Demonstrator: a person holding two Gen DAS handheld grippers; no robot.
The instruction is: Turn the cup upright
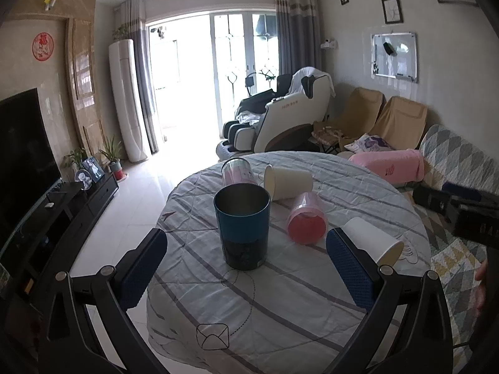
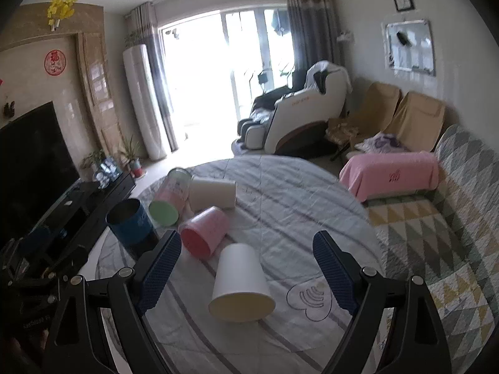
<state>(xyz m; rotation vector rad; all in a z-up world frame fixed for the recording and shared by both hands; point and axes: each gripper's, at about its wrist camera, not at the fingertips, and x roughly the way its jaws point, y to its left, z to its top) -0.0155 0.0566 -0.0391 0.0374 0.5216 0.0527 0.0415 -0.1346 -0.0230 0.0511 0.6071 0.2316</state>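
Cups crowd a cloth-covered round table [image 1: 312, 311]: left wrist view shows the blue cup [image 1: 241, 226] upright, mouth up, between the wide-open, empty left gripper [image 1: 246, 269]. Right wrist view: white paper cup [image 2: 240, 283] lies tipped, mouth toward camera, between the wide-open, empty right gripper [image 2: 246, 277]. No writing is legible.

Five cups sit on one round table [image 2: 312, 193]: one blue cup [image 1: 242, 226] upright, two white paper cups [image 2: 240, 283] lying down, one pink cup [image 2: 204, 232] and one clear cup [image 2: 173, 196] lying down.
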